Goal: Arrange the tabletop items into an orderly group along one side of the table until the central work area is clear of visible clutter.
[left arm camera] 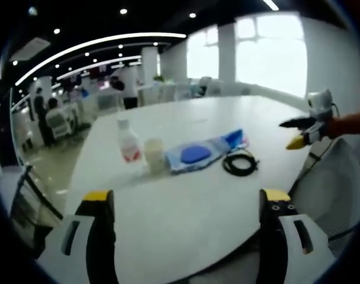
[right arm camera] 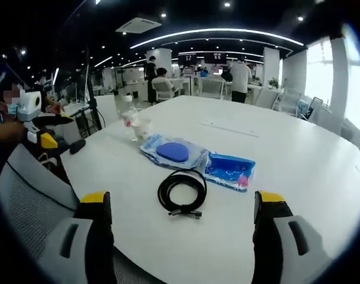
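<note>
A big round white table point(left arm camera: 186, 219) sits in a bright office. Some things lie close together near its middle.

In the left gripper view, a small clear plastic bottle with a white cap and a red label point(left arm camera: 128, 142) stands upright. Just beside it stands a short see-through plastic cup point(left arm camera: 154, 155). Next to the cup lies a flat clear plastic bag with a dark blue oval thing inside point(left arm camera: 195, 155). At the far end of that bag lies a bright blue packet with a bit of pink point(left arm camera: 234, 138). A black cable wound into a ring point(left arm camera: 240, 163) lies just beside the bag, on the side nearer this camera.

In the right gripper view, the black cable ring point(right arm camera: 182, 192) is nearest the camera. The clear bag with the blue oval point(right arm camera: 173, 152) and the blue packet point(right arm camera: 230, 170) lie just past it. The bottle point(right arm camera: 129, 115) and the cup point(right arm camera: 142, 128) stand farther back.

The left gripper point(left arm camera: 186, 198) has black jaws with yellow tips. They are spread wide, with nothing between them, over the near part of the table.

The right gripper point(right arm camera: 185, 201) looks the same. Its jaws are spread wide too and hold nothing. The cable ring lies on the table between them, a bit ahead.

A grey mesh chair point(right arm camera: 26, 201) is beside the table. People point(right arm camera: 239, 77) sit and stand at desks far behind.
</note>
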{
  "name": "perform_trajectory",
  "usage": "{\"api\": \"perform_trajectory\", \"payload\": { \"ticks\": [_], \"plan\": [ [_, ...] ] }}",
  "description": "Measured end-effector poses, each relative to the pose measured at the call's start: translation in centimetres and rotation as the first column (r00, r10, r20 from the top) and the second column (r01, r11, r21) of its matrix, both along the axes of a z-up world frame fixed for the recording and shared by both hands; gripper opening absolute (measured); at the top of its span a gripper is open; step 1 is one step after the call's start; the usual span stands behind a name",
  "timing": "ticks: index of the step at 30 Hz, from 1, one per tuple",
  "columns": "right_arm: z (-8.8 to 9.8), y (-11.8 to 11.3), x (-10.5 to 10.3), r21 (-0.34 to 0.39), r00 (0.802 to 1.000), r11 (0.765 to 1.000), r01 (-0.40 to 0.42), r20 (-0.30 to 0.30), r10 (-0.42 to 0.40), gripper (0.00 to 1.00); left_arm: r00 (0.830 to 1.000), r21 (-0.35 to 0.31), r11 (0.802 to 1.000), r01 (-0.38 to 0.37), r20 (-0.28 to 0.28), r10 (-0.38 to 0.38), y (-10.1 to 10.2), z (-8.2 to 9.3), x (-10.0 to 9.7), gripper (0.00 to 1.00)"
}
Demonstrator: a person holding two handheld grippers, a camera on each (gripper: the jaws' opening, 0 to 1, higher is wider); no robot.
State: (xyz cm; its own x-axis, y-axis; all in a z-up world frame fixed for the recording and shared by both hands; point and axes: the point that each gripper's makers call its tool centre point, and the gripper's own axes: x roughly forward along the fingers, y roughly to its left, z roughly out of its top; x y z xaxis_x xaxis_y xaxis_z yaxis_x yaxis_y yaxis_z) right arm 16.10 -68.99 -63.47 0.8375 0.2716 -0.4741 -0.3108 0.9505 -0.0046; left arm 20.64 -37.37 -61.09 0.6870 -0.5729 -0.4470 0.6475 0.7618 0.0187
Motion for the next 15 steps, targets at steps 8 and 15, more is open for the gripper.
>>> {"api": "perform_trajectory", "payload": {
  "ticks": [8,15],
  "plan": [
    [0.3,-0.1,-1.8,0.015,1.000,1.000,-0.007,0.027,0.006,1.00,1.000,0.005,1.000,0.012,0.017,-0.013,0.4,0.2,-1.0,1.00],
    [0.1,0.6,-3.4,-0.012,0.998,0.999,-0.038,0.045,0.038,1.00,0.999,0.014,0.999,0.032,0.034,-0.032,0.5,0.4,-2.2,1.00]
  ]
}}
